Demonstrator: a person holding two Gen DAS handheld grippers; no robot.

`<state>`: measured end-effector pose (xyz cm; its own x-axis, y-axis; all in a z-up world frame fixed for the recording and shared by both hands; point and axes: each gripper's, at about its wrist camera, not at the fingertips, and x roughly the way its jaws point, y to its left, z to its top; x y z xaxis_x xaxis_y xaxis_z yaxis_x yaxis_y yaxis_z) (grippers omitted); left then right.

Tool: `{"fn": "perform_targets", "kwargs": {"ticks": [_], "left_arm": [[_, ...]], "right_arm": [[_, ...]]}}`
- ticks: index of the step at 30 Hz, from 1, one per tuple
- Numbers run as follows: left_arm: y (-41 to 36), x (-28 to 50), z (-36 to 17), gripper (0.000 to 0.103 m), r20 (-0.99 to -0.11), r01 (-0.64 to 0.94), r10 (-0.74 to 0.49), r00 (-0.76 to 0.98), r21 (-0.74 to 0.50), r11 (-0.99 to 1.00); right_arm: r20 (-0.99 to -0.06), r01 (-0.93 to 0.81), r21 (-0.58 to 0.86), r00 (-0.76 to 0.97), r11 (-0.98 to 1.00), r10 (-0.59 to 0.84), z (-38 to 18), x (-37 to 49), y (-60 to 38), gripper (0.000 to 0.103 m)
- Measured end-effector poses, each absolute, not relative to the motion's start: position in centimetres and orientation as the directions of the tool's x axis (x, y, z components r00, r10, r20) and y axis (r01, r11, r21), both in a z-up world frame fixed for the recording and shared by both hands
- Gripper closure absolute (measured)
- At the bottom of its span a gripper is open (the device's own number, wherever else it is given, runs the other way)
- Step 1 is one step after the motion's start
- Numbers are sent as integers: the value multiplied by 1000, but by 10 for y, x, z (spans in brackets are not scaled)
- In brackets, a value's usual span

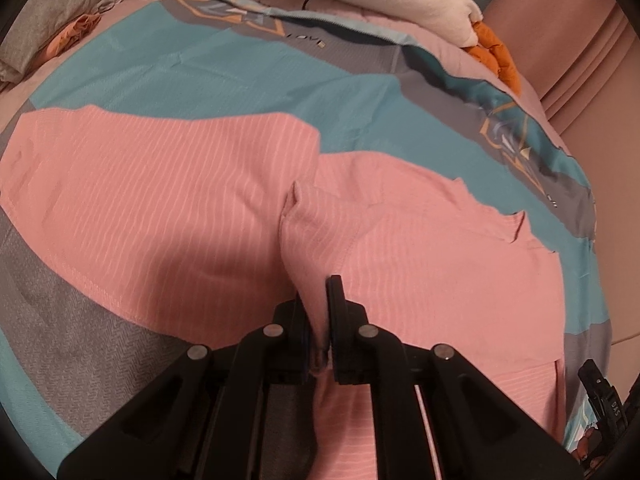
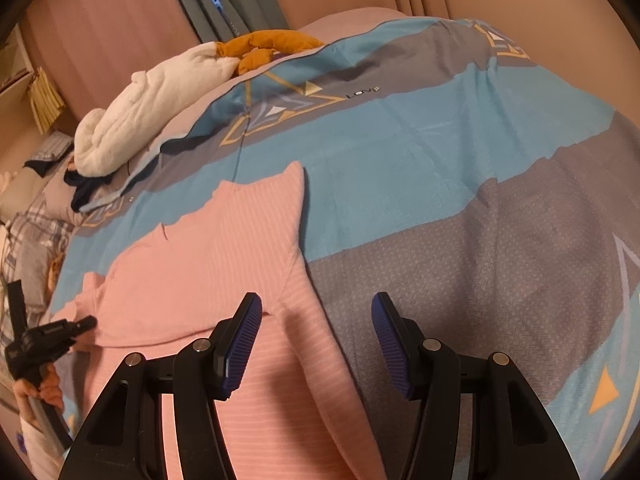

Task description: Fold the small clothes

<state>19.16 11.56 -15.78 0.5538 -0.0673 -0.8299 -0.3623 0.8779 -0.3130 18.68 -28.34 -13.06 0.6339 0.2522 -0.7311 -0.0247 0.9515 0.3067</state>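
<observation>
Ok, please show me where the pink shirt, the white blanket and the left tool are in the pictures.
pink shirt [image 2: 208, 264]: right wrist view, on the flat chest part.
white blanket [image 2: 152, 112]: right wrist view, on the middle of the roll.
left tool [image 1: 318, 320]: left wrist view, between the fingertips, shut on a shirt fold.

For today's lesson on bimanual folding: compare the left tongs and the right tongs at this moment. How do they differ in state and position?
1. The left tongs are shut on a pinched fold of the pink shirt; the right tongs are open and hold nothing.
2. The left tongs grip the cloth itself; the right tongs straddle the shirt's edge, over shirt and bedspread.
Shared: both are black two-finger tongs above the same shirt.
</observation>
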Motion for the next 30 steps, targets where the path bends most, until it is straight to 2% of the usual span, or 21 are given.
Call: {"fn": "perform_targets", "kwargs": {"ticks": [6,10,15,18,20,21,22,26,28,30], "left_arm": [[115,191,-162,88,-836,-375,-49,547,-297,878],[118,183,-151,77,-828,-385,-55,558,-317,867],[135,161,-119,41,-779,-398,-47,625,-370,839],[155,139,-96,26,-741,-428,1,672,-388,816],[165,129,-87,22,-728,-453,28,685,-396,799],[173,122,-82,21,-717,-465,42,696,-404,788],[176,118,-79,20,-710,-470,51,702,-409,782],[198,101,-71,15,-698,-518,104,709,-414,749],[212,96,-75,15,-710,-558,131,691,-410,722],[225,91,-81,15,-722,-592,146,676,-415,691]], "right_arm": [[-734,-23,288,636,957,236,-129,185,-280,46],[-727,-26,256,653,966,210,-121,181,-274,46],[-715,-63,200,672,978,190,-102,176,-258,46],[-701,-113,164,685,980,196,-83,177,-240,46],[-687,-150,148,695,977,211,-67,180,-227,36],[-671,-170,145,707,975,223,-56,180,-220,27],[-653,-190,142,720,971,236,-46,179,-213,23],[-565,-306,140,756,942,330,-6,179,-181,21],[-528,-354,180,752,918,393,7,182,-166,13],[-500,-384,216,746,898,440,11,186,-156,11]]}}
